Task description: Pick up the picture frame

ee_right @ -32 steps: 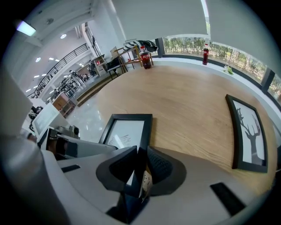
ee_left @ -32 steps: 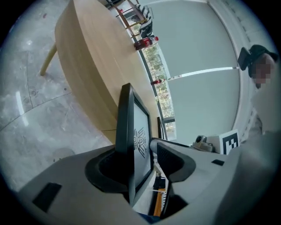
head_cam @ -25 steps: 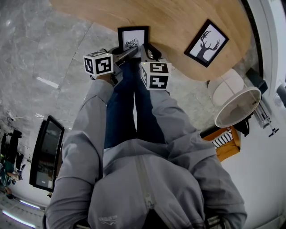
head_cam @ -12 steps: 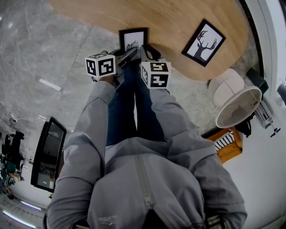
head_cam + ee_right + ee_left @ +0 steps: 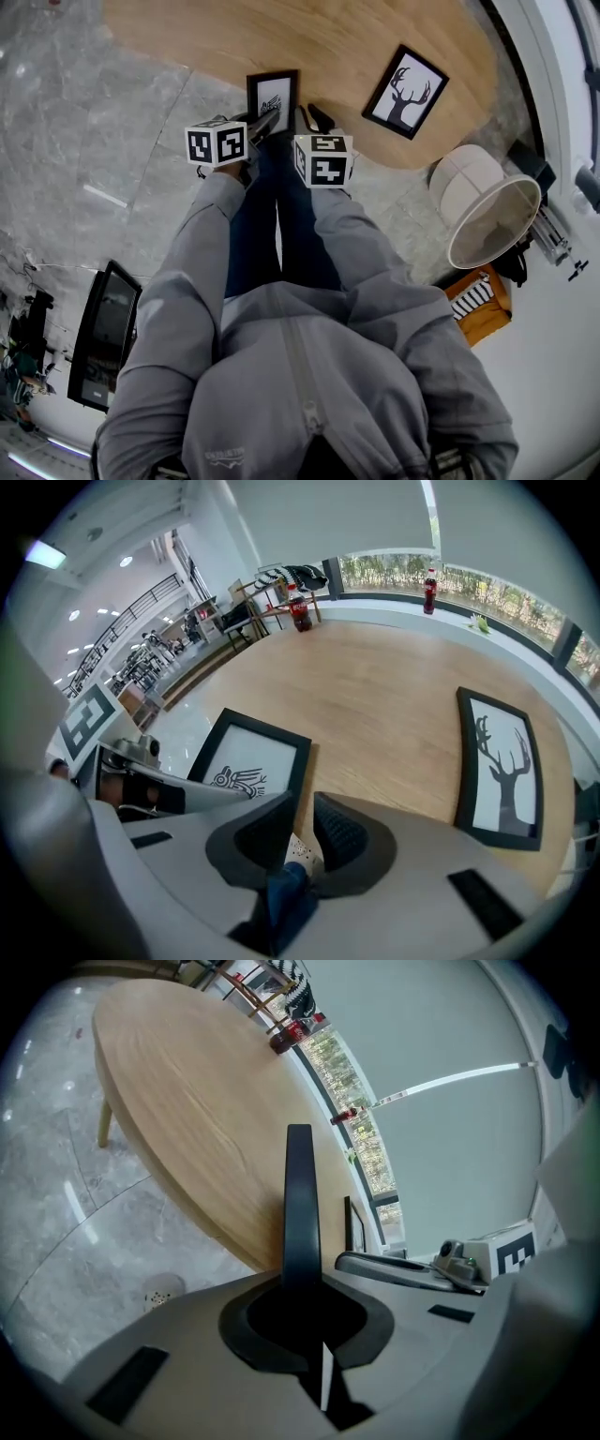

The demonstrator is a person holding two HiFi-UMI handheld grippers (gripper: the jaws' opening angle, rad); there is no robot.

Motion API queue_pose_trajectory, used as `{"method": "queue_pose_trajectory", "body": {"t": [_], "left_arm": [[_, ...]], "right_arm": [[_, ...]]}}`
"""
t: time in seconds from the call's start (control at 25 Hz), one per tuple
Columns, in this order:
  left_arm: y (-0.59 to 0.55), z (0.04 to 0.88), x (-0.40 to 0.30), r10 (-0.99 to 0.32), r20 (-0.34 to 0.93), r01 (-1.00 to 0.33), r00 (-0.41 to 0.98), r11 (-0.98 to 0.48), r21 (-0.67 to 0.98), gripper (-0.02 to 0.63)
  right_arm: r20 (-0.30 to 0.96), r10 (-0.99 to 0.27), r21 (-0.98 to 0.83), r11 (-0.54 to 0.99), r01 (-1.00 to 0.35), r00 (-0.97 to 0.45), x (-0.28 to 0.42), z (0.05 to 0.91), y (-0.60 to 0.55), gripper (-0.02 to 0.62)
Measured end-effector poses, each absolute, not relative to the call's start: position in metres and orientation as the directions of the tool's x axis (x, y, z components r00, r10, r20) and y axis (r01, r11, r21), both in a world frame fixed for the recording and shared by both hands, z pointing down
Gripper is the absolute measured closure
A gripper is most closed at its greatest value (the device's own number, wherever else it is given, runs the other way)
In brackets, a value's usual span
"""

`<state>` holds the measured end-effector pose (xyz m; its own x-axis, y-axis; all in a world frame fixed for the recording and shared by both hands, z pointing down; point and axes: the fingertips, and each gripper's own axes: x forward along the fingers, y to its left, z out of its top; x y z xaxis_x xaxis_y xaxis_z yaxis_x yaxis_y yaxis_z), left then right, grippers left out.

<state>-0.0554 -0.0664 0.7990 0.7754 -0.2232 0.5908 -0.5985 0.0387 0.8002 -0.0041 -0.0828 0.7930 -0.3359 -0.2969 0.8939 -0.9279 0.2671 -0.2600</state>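
- The tabletop [image 5: 375, 37] is a long, rounded slab of pale wood with a fine straight grain, smooth and matte.
- It stands on a floor [image 5: 94, 103] of glossy grey marble-look tiles that catch the ceiling lights.
- The room is large and bright. A strip of window [image 5: 450, 574] runs behind the far side of the tabletop, and a cola bottle [image 5: 298, 611] stands near it.
- A white drum lampshade [image 5: 492, 223] sits off the right end of the tabletop.
- The picture frame [image 5: 272, 94] is at the near edge of the tabletop. It is a thin black rectangle around a white sheet with a small black line drawing.
- The left hand-held gripper [image 5: 263, 123] is clamped tight on the frame's near edge. Seen along its jaws, the frame is a narrow black blade, edge-on. I cannot tell whether the frame's far edge rests on the wood.
- The right hand-held gripper [image 5: 302, 819] hovers just beside the frame's near right corner. Its ribbed black pads are partly apart and hold nothing.
- A second black frame, the deer picture [image 5: 405, 92], lies flat well to the right.
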Motion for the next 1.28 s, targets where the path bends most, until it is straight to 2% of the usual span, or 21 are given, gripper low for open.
{"method": "queue_pose_trajectory", "body": {"t": [0.16,0.4,1.28], "left_arm": [[-0.07,0.785,-0.058,-0.219,0.649,-0.661,0.729,0.021,0.75,0.581],[-0.083,0.74,-0.06,-0.237,0.666,-0.69,0.707,-0.025,0.723,0.581],[-0.127,0.503,-0.072,-0.473,0.672,-0.809,0.57,-0.181,0.559,0.581]], "right_arm": [[0.895,-0.319,-0.231,0.266,-0.936,-0.311,0.004,0.766,-0.088,0.539],[0.878,-0.363,-0.232,0.25,-0.94,-0.313,0.005,0.716,-0.101,0.558],[0.796,-0.519,-0.168,0.305,-0.938,-0.311,0.037,0.49,-0.117,0.565]]}}
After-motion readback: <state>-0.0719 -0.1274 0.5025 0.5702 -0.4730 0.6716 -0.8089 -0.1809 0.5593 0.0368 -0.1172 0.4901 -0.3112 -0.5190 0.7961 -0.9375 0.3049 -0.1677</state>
